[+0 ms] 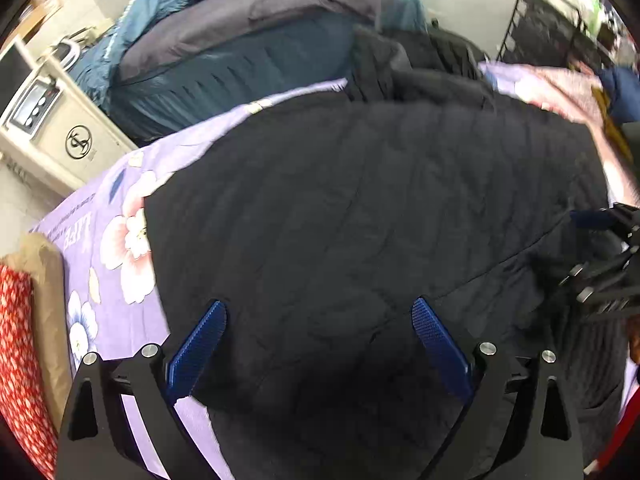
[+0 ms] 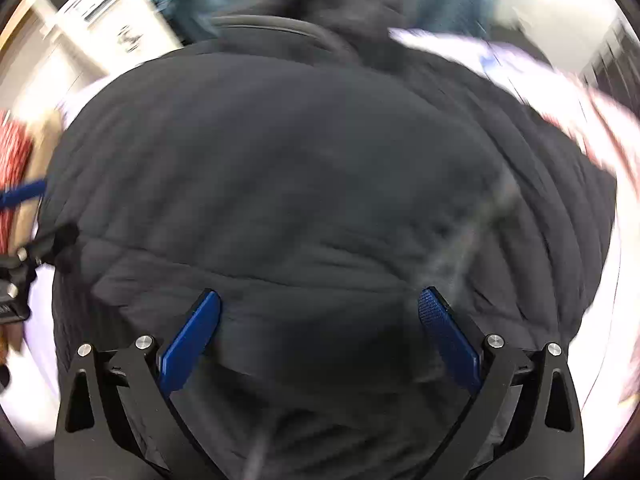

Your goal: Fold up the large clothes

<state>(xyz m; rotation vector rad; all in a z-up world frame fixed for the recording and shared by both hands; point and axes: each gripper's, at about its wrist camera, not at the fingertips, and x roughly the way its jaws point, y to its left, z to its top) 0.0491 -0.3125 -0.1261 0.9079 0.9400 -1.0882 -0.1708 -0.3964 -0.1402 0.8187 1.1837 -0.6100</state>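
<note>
— Two views; what does your left one give you?

— My left gripper point(image 1: 319, 312) hangs with its fingers point(image 1: 198, 350) spread wide, nothing between them. The pads are blue and ribbed, on black brackets with silver bolts. Under them lies the black jacket point(image 1: 360, 200), quilted in soft puffy channels, spread flat over a lilac floral sheet point(image 1: 120, 240) printed with pale pink and white blossoms. Behind it is a heap of other coats point(image 1: 240, 40): a teal one, a greyish-mauve one, a dark navy one with stitched ribs. A beige safe point(image 1: 52, 128) with a keypad stands at the far left, a red spotted cloth point(image 1: 20, 340) and a tan fabric edge sit low on the left, and a black wire rack point(image 1: 540, 20) is at the upper right. At the right rim I see my right gripper point(image 1: 608, 256) over the jacket's edge.

— And the right view?

— It is smeared by blur. My right gripper point(image 2: 320, 308) is likewise spread wide and holds nothing; its pads hover just above the jacket point(image 2: 280, 160), which fills nearly the whole view as a rounded, quilted mound. Only this view shows a grey streak point(image 2: 460, 240) on the fabric towards the right. The left gripper point(image 2: 20, 240) shows at the left rim. The safe and rack cannot be made out here.
</note>
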